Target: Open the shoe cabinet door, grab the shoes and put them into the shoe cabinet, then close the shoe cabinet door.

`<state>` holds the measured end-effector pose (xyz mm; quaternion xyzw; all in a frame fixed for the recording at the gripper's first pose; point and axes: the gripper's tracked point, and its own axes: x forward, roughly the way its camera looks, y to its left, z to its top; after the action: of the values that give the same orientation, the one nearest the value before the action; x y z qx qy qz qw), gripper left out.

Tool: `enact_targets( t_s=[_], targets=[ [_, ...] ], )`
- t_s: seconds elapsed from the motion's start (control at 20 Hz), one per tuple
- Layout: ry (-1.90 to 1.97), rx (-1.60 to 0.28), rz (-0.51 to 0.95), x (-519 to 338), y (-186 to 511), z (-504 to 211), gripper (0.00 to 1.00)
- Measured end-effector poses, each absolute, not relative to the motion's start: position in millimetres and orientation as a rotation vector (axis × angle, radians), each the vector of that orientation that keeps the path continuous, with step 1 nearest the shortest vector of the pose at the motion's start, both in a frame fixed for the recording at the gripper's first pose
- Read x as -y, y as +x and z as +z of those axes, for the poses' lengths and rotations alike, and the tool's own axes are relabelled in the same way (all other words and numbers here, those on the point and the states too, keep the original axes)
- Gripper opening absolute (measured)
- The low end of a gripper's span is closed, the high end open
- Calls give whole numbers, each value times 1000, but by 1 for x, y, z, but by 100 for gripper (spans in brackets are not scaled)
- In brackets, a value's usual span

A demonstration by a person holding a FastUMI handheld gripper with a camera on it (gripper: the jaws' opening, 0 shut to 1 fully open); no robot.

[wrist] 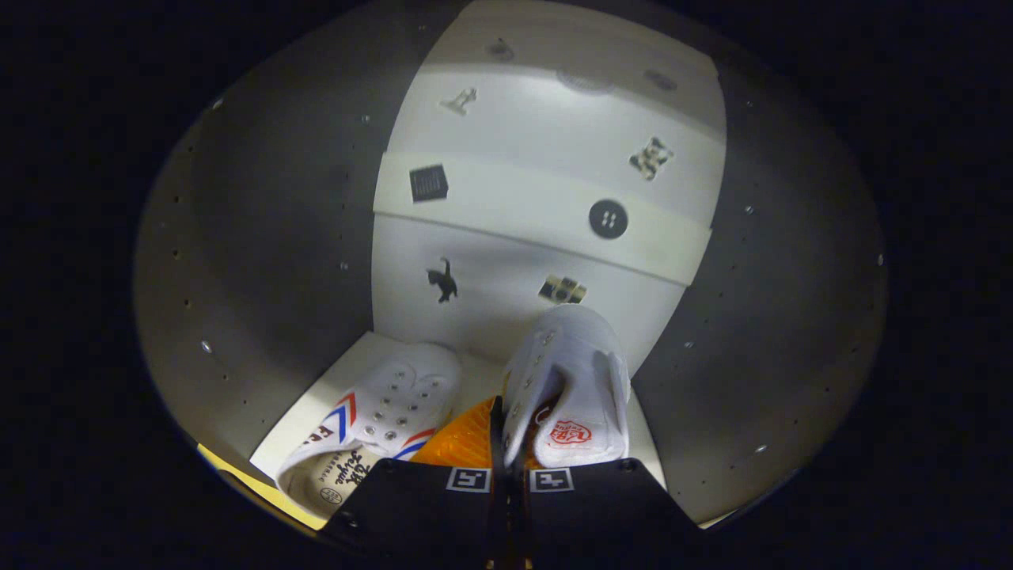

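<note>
I am looking into the open shoe cabinet (261, 261), with dark side walls and a white back panel. A white canvas shoe with red and blue stripes (380, 412) lies on the cabinet floor, left of my fingers, toe toward the back. A second white shoe (578, 372) with a red logo on its insole hangs just ahead of me, toe touching or nearly touching the back panel. My gripper (508, 423) is shut on this shoe's left side wall, one finger outside and the other inside the opening. The cabinet door is out of sight.
A white shelf (538, 218) crosses the back panel halfway up, above both shoes. Small stickers dot the back panel. The white cabinet floor (332, 380) shows bare at the back left corner. The dark side walls stand close on both sides.
</note>
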<state>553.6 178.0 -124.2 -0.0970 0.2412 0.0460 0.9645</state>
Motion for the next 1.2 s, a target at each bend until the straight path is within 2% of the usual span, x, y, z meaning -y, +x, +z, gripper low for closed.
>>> enact_targets(
  t_s=[0.2, 0.35, 0.5, 0.75, 1.2],
  targets=[
    [-165, -564, 52, -184, 555, -140, 8],
    [-124, -577, 31, -184, 544, -137, 35],
    [-76, -572, 53, -193, 519, -120, 37],
    [-43, -446, 59, -197, 457, -74, 99],
    [-35, -179, 233, -219, 269, 17, 98]
  ],
)
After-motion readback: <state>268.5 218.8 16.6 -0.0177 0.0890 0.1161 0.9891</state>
